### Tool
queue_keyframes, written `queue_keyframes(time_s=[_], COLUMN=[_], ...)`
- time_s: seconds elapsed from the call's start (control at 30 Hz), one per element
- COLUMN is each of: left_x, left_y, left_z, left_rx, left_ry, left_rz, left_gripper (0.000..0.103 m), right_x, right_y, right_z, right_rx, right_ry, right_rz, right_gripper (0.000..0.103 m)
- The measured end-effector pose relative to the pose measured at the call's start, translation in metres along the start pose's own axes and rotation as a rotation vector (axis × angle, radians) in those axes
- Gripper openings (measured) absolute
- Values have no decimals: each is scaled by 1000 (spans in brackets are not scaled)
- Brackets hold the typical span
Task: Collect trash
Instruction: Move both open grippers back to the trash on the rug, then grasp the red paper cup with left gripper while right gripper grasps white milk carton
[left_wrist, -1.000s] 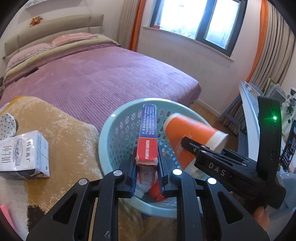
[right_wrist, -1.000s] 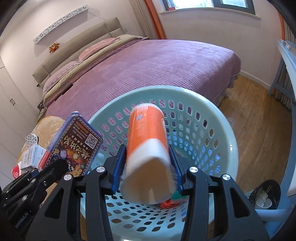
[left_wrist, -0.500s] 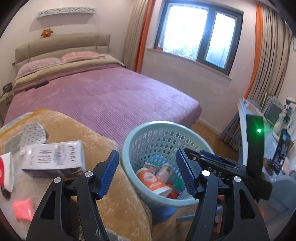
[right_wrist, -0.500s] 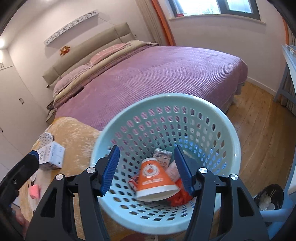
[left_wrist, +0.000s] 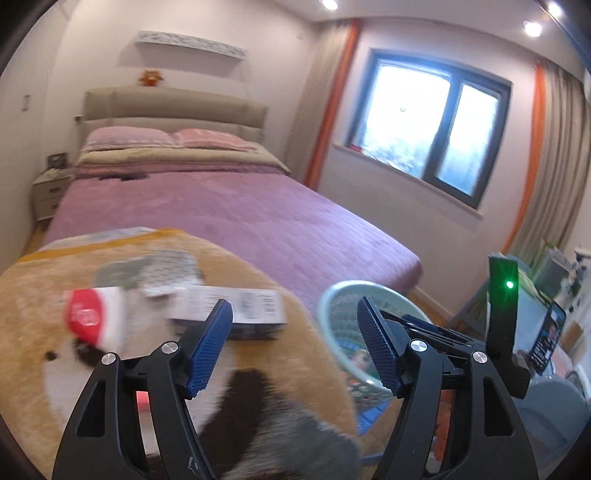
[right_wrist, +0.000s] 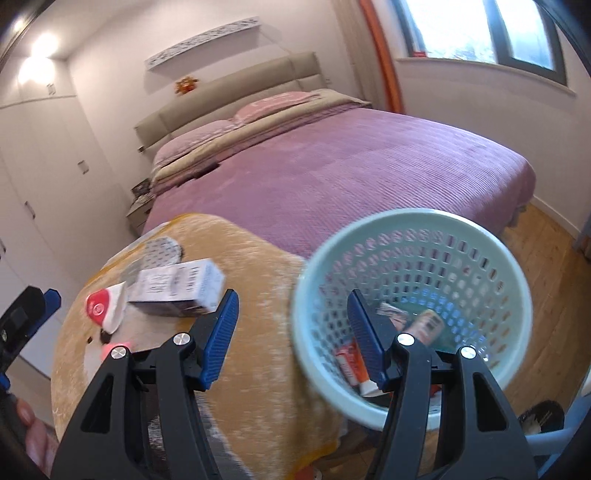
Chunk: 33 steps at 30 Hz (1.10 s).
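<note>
A pale blue perforated basket (right_wrist: 417, 221) stands right of a tan plush blanket (right_wrist: 251, 332); it also shows in the left wrist view (left_wrist: 343, 291). Several pieces of trash lie in it, among them a red and white tube (right_wrist: 351, 363). On the blanket lie a white carton (right_wrist: 177, 286) (left_wrist: 236, 308), a red and white cup (right_wrist: 105, 304) (left_wrist: 94, 319), a dotted grey item (right_wrist: 160, 249) and a small pink scrap (right_wrist: 110, 347). My left gripper (left_wrist: 295, 341) is open and empty above the blanket. My right gripper (right_wrist: 291, 332) is open and empty at the basket's left rim.
A bed with a purple cover (left_wrist: 221, 210) fills the space behind. A window (left_wrist: 432, 125) with orange curtains is at the right. A nightstand (left_wrist: 46, 192) stands left of the bed. Wood floor (right_wrist: 554, 258) lies right of the basket, and a phone (left_wrist: 546, 339) at the far right.
Both grippers opened and dropped the red box and the orange cup into the basket. They have since pulled back and swung left toward the blanket with the carton and cup.
</note>
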<state>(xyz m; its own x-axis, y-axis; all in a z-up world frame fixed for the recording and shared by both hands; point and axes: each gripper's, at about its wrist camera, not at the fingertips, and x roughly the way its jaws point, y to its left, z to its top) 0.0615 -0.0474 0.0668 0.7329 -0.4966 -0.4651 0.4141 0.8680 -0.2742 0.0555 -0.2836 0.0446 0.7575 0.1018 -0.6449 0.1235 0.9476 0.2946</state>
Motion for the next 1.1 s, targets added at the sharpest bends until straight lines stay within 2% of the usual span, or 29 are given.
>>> queue_keyframes(time_s=[0.13,0.2,0.37,0.43,0.53,0.77,0.97,1.0,1.07,1.1], left_x=[-25,-32,-37,-30,-11,34,49,50,52,49], left_y=[47,74,126,144,163,197,201,200,199,198], left_z=[3,3,-1,-1,-2,-1,-7,-9,-10,-10], left_rx=[-59,-111,-210,-227,-231,-262,-277,-265,-253,-248], left_ry=[-35,-41,-33,9,82,155,192,200,203,200], left_rz=[80,121,212,257,280,335,314,310,308,308], left_gripper=[70,70,70,71,70,68,46,39,36,35], right_x=[10,16,39,49,66,97,119,123,131,134], right_y=[26,38,69,79,93,101,103,105,108,110], right_z=[-1,0,4,7,13,30,38,38,36,34], right_rx=[-41,-54,-89,-110,-142,-175,-188,-191,-190,-193], right_ry=[8,10,29,34,51,78,108,118,143,157], right_rz=[32,43,80,93,101,106,114,126,146,146], right_gripper=[59,64,67,70,74,75,75,75,74,70])
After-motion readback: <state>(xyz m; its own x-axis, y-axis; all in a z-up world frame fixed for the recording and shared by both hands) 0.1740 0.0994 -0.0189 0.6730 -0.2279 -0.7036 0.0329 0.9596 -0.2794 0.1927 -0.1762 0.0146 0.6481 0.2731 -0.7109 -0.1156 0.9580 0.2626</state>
